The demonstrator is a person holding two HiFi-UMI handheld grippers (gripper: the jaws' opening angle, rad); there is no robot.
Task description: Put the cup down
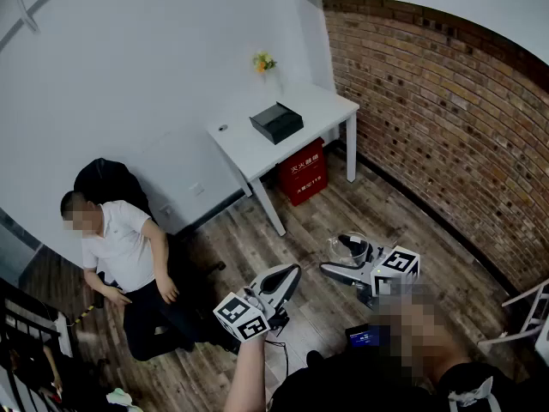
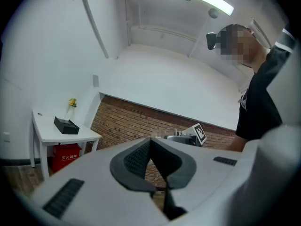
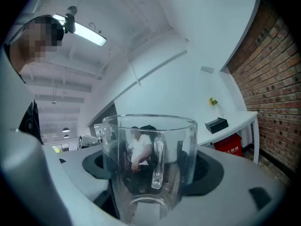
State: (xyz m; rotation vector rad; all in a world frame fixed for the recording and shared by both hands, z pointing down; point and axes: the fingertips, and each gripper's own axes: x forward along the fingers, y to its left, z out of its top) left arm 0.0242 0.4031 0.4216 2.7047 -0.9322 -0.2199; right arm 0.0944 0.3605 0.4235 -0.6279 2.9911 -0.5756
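One cup [image 3: 150, 166] stands clamped in the right tongs [image 1: 345, 257], jaws wide, left tongs [image 2: 150, 149] closed, empty; keep it level, release only once seated.

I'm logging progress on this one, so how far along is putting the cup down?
Done: the glass cup is gripped between the jaws of the right gripper. In hand: it hangs in the air above the wooden floor, apart from the white table. Left: setting it on a surface and opening the jaws. The left gripper is shut and empty.
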